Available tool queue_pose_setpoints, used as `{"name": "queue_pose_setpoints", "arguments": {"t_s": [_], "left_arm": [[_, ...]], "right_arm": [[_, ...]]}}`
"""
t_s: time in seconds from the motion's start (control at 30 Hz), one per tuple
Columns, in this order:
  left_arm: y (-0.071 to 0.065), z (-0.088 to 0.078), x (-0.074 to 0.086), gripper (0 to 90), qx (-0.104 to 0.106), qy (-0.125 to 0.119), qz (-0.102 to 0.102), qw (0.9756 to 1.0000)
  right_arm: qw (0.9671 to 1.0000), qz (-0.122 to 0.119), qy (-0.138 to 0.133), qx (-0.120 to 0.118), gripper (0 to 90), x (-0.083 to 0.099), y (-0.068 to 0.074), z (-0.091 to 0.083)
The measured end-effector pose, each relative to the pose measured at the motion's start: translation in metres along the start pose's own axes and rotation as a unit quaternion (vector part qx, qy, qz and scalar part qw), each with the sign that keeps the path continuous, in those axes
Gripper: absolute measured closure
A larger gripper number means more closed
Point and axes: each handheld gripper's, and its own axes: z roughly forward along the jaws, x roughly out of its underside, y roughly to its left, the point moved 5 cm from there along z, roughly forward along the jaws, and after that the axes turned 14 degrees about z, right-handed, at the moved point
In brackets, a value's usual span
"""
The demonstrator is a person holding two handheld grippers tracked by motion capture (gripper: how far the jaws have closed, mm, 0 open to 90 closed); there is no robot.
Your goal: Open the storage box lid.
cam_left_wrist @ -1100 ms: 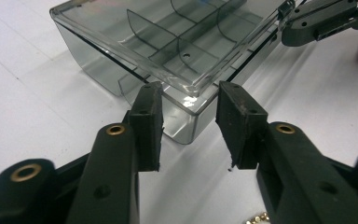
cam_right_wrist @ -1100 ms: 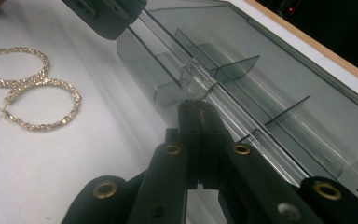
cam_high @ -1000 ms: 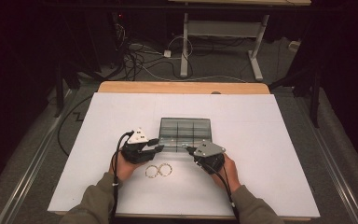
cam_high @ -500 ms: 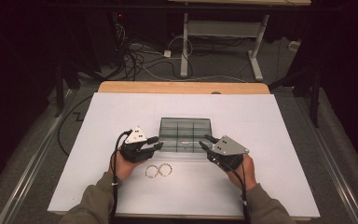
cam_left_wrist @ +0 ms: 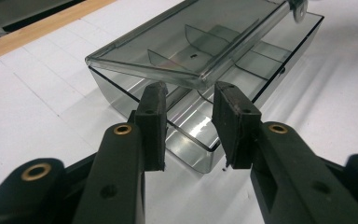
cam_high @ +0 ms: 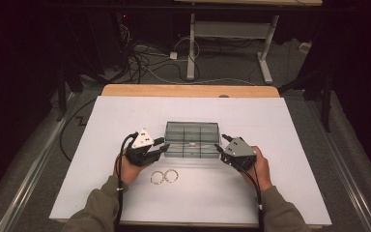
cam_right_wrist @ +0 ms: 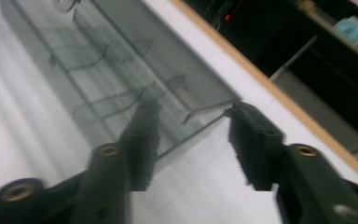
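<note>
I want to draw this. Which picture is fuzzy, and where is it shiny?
Right gripper view: smeared by motion blur, fingers and clear compartment box soft. Left gripper view: sharp, with bright glare on the box floor. High view: white table lit, room behind dark.

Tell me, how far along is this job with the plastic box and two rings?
Done: the compartment box has its lid ajar. In hand: the left gripper sits open at the box's end; the right gripper has just been opening its jaws, nothing between them. Left: both rings lie outside the box.
</note>
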Motion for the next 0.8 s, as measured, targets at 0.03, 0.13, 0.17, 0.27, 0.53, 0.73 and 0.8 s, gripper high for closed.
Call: {"name": "queue_pose_setpoints", "arguments": {"t_s": [0.03,0.13,0.17,0.27,0.53,0.73,0.8], "left_arm": [[0.0,0.0,-0.001,63.0,0.002,0.001,0.002,1.0],[0.004,-0.003,-0.004,62.9,-0.009,0.005,0.012,0.9999],[0.006,-0.003,-0.005,62.8,-0.014,0.006,0.013,0.9998],[0.015,-0.004,-0.006,62.6,-0.034,0.01,0.012,0.9993],[0.027,-0.005,-0.032,58.8,-0.078,-0.008,0.031,0.9964],[0.038,0.001,-0.045,65.1,-0.079,-0.01,0.038,0.9961],[0.041,0.003,-0.048,66.5,-0.08,-0.009,0.039,0.996]], "right_arm": [[1.0,0.0,0.0,0.0,62.4,0.0,0.0,0.0],[0.9999,-0.003,-0.01,-0.003,68.7,-0.004,-0.001,0.001],[0.9999,-0.002,-0.015,-0.004,70.2,-0.006,-0.002,0.001],[0.9997,-0.004,-0.024,0.0,74.0,-0.013,-0.006,0.0],[0.9997,-0.007,-0.024,0.004,79.2,-0.031,-0.017,0.003],[0.9998,0.002,-0.021,0.002,80.2,-0.041,-0.025,0.008],[0.9997,0.006,-0.022,0.004,80.2,-0.045,-0.028,0.011]]}}
